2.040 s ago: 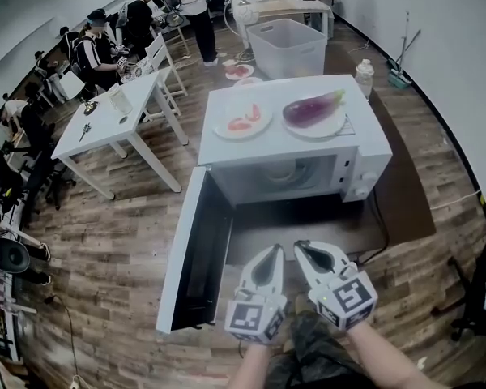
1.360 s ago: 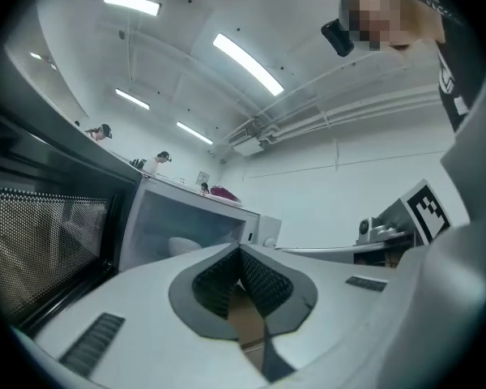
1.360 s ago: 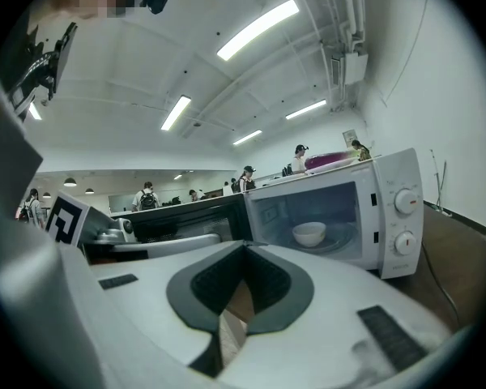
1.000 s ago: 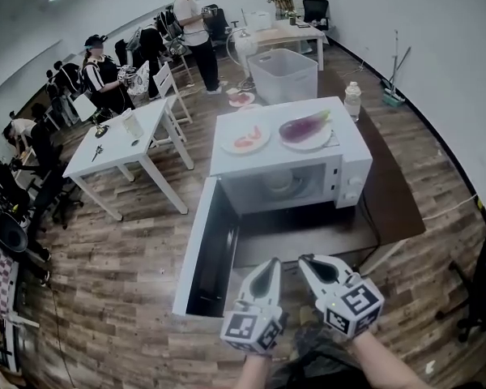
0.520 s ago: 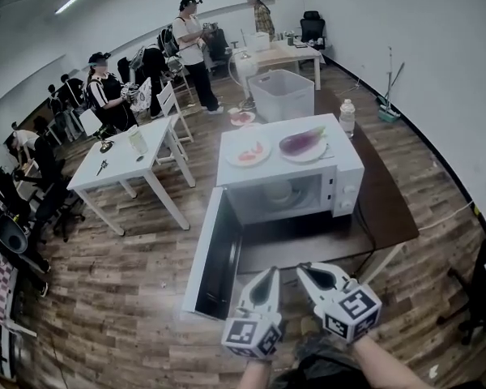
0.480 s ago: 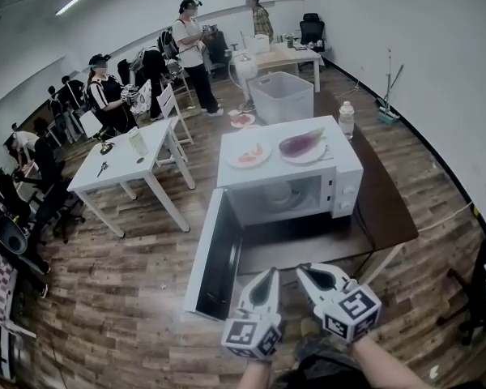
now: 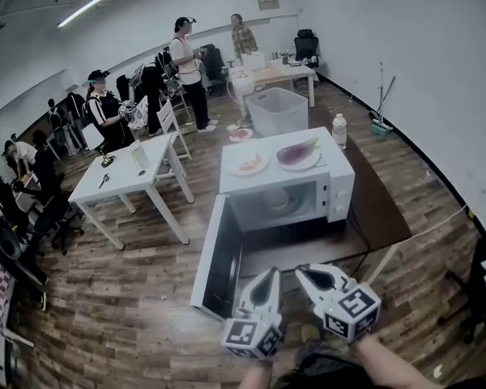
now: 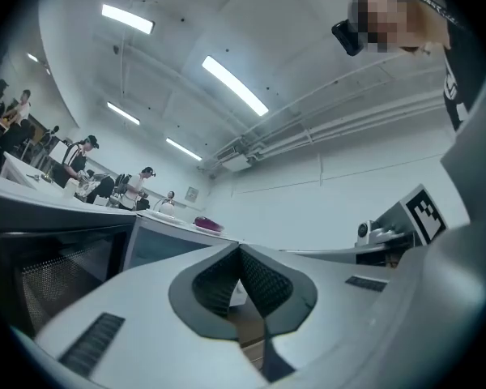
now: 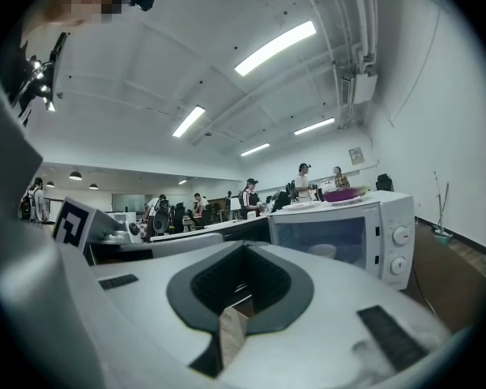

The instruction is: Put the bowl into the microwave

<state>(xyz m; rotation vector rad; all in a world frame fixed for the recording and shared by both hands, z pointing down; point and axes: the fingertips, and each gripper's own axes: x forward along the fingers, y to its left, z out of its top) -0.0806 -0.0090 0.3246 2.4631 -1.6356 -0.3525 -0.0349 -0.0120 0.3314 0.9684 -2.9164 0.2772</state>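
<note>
A white microwave oven (image 7: 337,186) stood on a dark brown counter (image 7: 385,217), its door (image 7: 219,259) swung wide to the left. On its roof lay a white plate with a purple aubergine (image 7: 298,152) and a second white plate of red food (image 7: 248,164). A clear plastic bottle (image 7: 338,130) stood behind its right corner, with a white plastic tub (image 7: 277,110) farther back. The head view alone showed people around a white table (image 7: 125,177) at the left.

The right claw view looked level into the oven, where the pale bowl (image 9: 322,251) sat. The left claw view caught the dark door and ceiling lights instead.

The left claw (image 7: 269,275) and right claw (image 7: 306,272) were each pinched fully together and empty. They were side by side, short of the oven, with the bowl beyond them inside it.
</note>
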